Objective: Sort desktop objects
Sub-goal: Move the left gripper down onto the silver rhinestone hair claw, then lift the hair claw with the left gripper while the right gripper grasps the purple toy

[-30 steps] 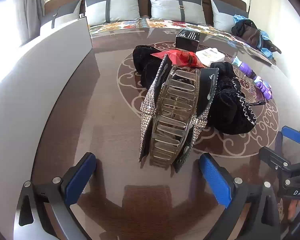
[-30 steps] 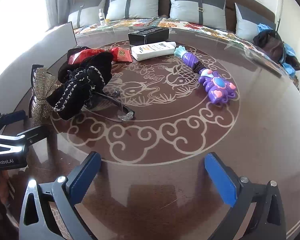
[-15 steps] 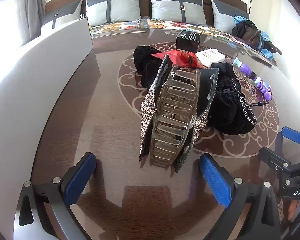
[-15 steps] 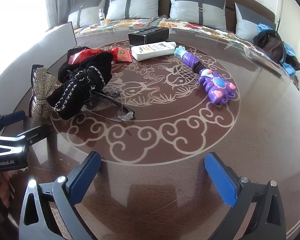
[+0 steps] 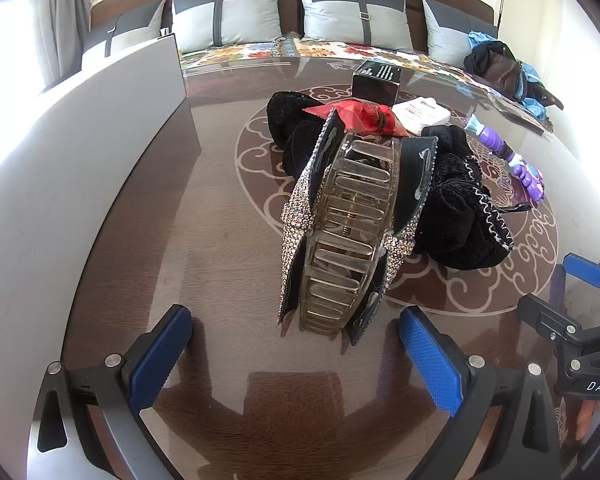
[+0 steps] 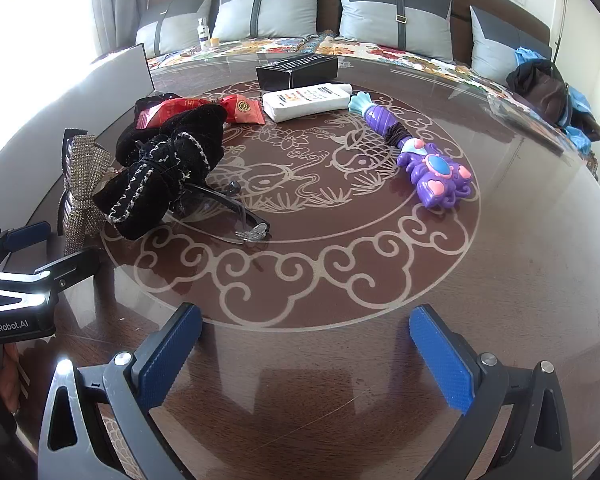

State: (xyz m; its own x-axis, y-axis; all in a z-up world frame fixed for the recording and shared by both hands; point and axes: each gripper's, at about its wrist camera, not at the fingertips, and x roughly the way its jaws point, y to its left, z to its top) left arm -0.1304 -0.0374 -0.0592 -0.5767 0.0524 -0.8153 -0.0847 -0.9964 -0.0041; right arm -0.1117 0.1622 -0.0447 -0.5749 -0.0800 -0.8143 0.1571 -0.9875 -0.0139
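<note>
A large rhinestone hair claw clip stands on the brown glass table, just beyond my open left gripper; it also shows in the right wrist view. Behind it lie black velvet scrunchies, a red packet, a white tube, a black box, a purple toy and clear glasses. My right gripper is open and empty over the table's near side.
A white board stands along the table's left edge. A sofa with grey cushions runs behind the table, with a dark bag at its right end. The left gripper shows at the left of the right wrist view.
</note>
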